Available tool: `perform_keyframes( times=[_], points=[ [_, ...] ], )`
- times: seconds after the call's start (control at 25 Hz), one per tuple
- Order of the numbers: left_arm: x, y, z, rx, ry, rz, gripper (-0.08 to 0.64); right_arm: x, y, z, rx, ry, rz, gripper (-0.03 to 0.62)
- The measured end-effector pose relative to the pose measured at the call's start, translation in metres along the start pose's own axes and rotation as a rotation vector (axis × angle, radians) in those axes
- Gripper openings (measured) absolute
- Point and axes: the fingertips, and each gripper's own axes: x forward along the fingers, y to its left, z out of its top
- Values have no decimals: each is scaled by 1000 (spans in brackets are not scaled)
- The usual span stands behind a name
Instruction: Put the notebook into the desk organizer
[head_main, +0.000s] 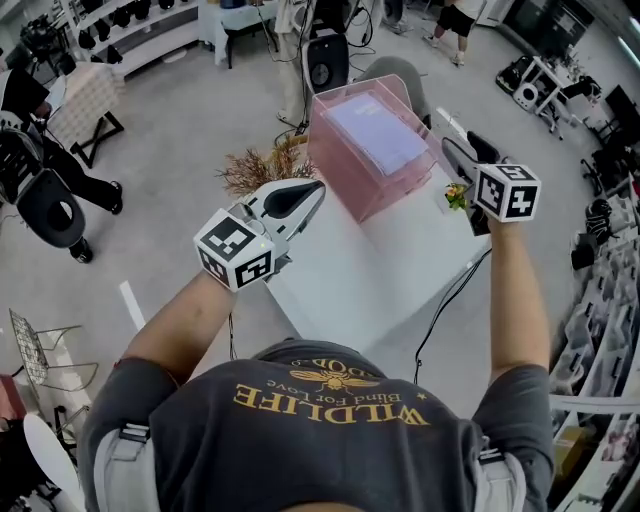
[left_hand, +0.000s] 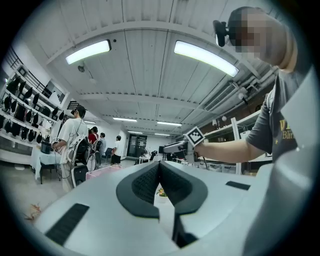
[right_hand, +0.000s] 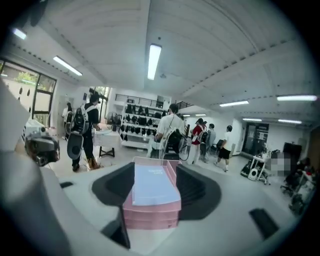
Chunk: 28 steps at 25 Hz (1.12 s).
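A pale blue notebook (head_main: 378, 130) lies flat in the top tray of the pink desk organizer (head_main: 345, 172), which stands at the far end of the white table (head_main: 370, 270). My right gripper (head_main: 462, 158) hovers to the organizer's right, jaws open and empty. In the right gripper view the notebook (right_hand: 152, 185) and organizer (right_hand: 150, 216) show between the spread jaws of that gripper (right_hand: 156, 172), a little beyond them. My left gripper (head_main: 314, 188) hangs over the table's left edge, shut on nothing. Its pads meet in the left gripper view (left_hand: 160, 165).
A small pot of yellow flowers (head_main: 457, 195) sits on the table near the right gripper. A dried brown plant (head_main: 255, 165) stands left of the organizer. A black cable (head_main: 450, 300) hangs off the table's near right edge. People (right_hand: 172, 132) stand farther back.
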Motion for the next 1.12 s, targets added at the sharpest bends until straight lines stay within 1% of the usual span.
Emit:
perform_keyframes(
  times=[0.08,0.28,0.44,0.52,0.64,0.76,0.88,0.92,1.0,1.12],
  points=[
    [9,-21,-4,2,5,15,0,-38,-2,-2,34,-68,28,257],
    [26,-88,-10,-13,-10,73,0,-130,-4,-24,100,-186,116,201],
    [31,-134,-18,-15,-9,108,1,-188,3,-51,139,-269,188,142],
    [29,-153,-23,-11,3,120,0,-212,10,-66,169,-300,225,116],
    [23,-173,-28,-7,20,135,0,-236,23,-93,204,-314,257,79],
    [11,-180,-31,8,32,143,0,-247,43,-115,238,-321,271,49],
    [-8,-176,-33,12,27,140,0,-251,68,-130,261,-323,262,18],
    [-15,-173,-35,5,24,135,0,-250,77,-134,258,-318,253,4],
    [-29,-165,-43,-18,33,120,0,-246,94,-142,263,-307,232,2],
    [-51,-152,-55,-44,69,92,0,-239,119,-150,299,-299,202,1]
  ],
)
